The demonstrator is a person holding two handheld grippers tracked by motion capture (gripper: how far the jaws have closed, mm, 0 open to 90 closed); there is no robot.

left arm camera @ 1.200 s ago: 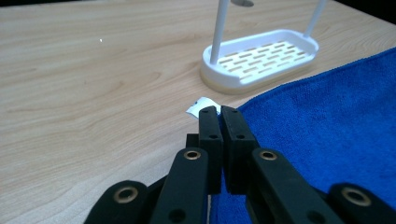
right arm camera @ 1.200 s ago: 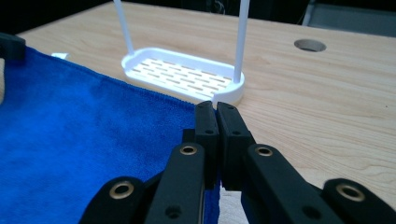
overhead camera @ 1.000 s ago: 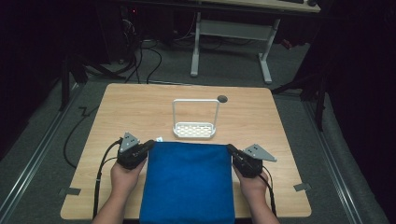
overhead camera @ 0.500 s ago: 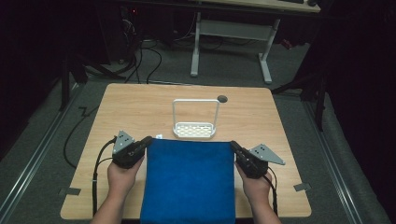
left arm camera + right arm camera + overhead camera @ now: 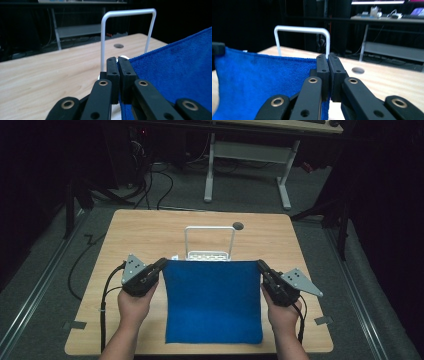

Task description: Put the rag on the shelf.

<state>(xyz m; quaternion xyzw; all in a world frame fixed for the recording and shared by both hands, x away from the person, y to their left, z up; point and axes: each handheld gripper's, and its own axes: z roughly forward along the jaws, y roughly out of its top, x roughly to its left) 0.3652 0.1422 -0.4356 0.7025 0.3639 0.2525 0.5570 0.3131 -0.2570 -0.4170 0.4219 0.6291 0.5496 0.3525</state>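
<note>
Cloth (image 5: 214,302), blue, lies center-bottom of the high view on the wooden table (image 5: 150,235); I hold its two far corners. L gripper (image 5: 159,265) at frame left is clamped shut on the far-left corner; in the left gripper view the jaws meet w/ blue terry pinched at their right side (image 5: 160,75). R gripper (image 5: 261,266) at frame right is clamped shut on the far-right corner; right gripper view shows the lifted far edge (image 5: 262,80) running off to frame left. White wire rack (image 5: 210,244) stands just behind the far edge, center frame. Step in hand, as I judge it: lift of the far edge, either to fold toward me or to hang over the rack. Next move needs both corners kept level, equal tension, and clearance from the rack's bar.
</note>
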